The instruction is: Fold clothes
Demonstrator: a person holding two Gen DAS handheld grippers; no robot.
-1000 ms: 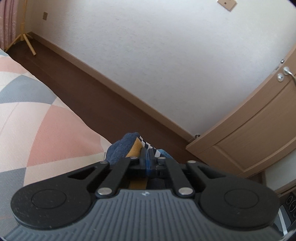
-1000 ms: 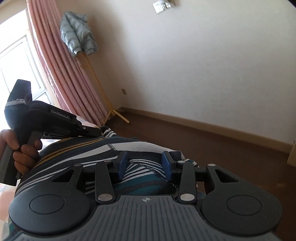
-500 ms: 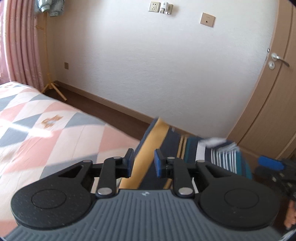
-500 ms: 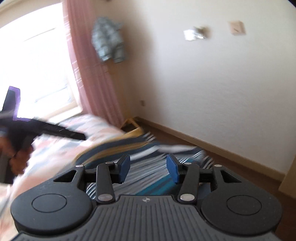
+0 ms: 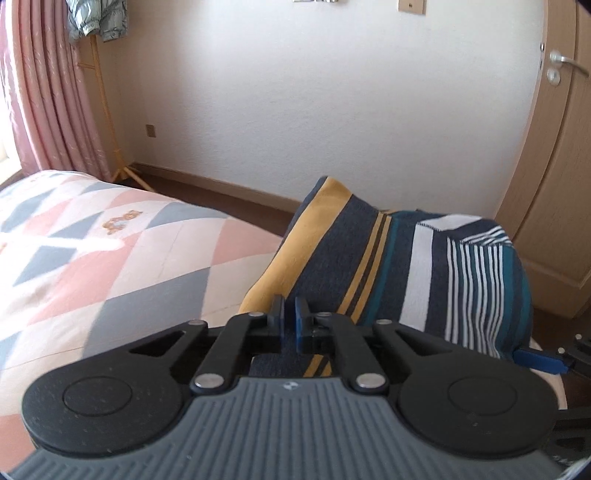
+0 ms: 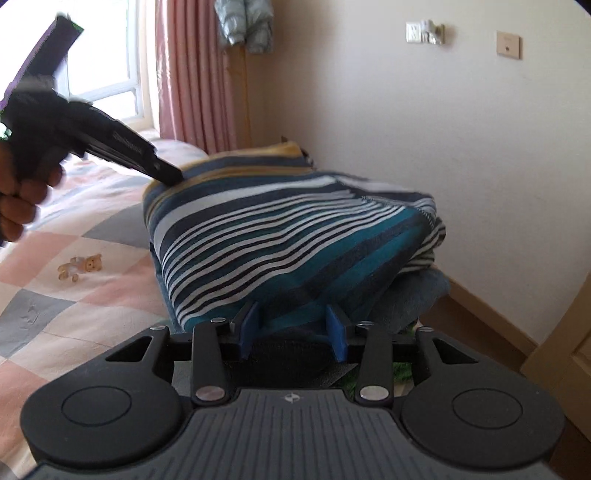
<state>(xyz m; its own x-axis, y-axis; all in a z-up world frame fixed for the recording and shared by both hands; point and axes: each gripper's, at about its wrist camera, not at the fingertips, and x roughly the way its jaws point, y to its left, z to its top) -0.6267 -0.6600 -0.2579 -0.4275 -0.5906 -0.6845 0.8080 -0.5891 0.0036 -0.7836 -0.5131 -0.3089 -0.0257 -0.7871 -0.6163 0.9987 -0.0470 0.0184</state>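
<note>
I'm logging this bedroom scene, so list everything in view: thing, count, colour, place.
striped garment: one, navy, teal, white and mustard, folded on the bed's edge
bedspread: one, pink, grey and cream diamonds, under the garment
curtain: one, pink, left by the window
coat stand: one, yellow, beside the curtain
jacket: one, pale grey-green, hung on the stand
door: one, light wood, right
wall plates: a few, white and beige, high on the wall
left gripper: nearly closed at the garment's mustard edge
right gripper: open against the teal end
hand: one, holding the left gripper

Person's hand [image 6: 22,199] blurred, cut off at edge
</note>
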